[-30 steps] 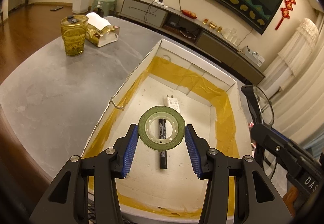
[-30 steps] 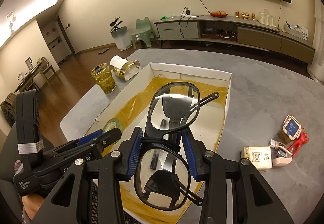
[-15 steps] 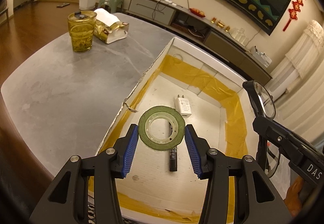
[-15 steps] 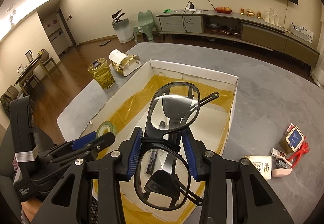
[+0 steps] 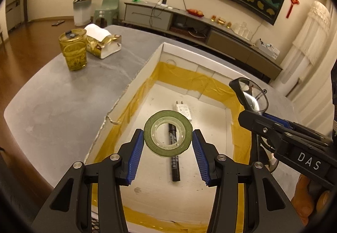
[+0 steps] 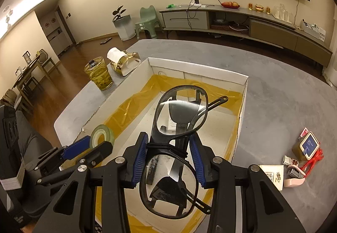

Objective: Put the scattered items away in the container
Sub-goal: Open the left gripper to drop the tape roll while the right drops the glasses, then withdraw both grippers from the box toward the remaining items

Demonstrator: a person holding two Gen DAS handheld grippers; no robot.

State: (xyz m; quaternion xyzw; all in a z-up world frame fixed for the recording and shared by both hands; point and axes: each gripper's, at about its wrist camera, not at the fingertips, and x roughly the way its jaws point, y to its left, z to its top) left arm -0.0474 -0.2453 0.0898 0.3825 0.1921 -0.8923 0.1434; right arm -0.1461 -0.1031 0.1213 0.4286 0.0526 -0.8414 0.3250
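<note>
So both grippers were hanging over the white box [image 5: 147, 66] at that point, each with something in it. The left gripper [image 5: 168, 135] was clamped on a roll of green tape [image 5: 168, 133], blue pads [image 5: 137, 144] pressing either side of the roll, which stood on edge with its hole facing the camera. The right gripper [image 6: 167, 148] was clenched on a pair of black glasses [image 6: 181, 110], pinched at the bridge, one lens sticking out forward over the box and the other back toward the camera, temples folded.

Inside the box a black marker [image 5: 174, 155] lay lengthwise on the floor, with a white plug adapter [image 5: 183, 111] just past its far end (touching or not, couldn't tell). The rest of the floor was bare, mostly toward the near end and the right wall. Yellow tape lined the inner walls, and the left wall's top edge looked ragged.

The box sat on a grey table [image 5: 54, 106]. On its left side the table was open apart from a yellow glass [image 5: 73, 51] and a tissue holder [image 5: 103, 45] near the far edge, well apart from the box. On the right side a small cluster was lying on the table: a cream packet [image 6: 271, 176], a little jar [image 6: 305, 148], a pink thing [image 6: 294, 178] and something red [image 6: 313, 161] at the edge of the pile.
</note>
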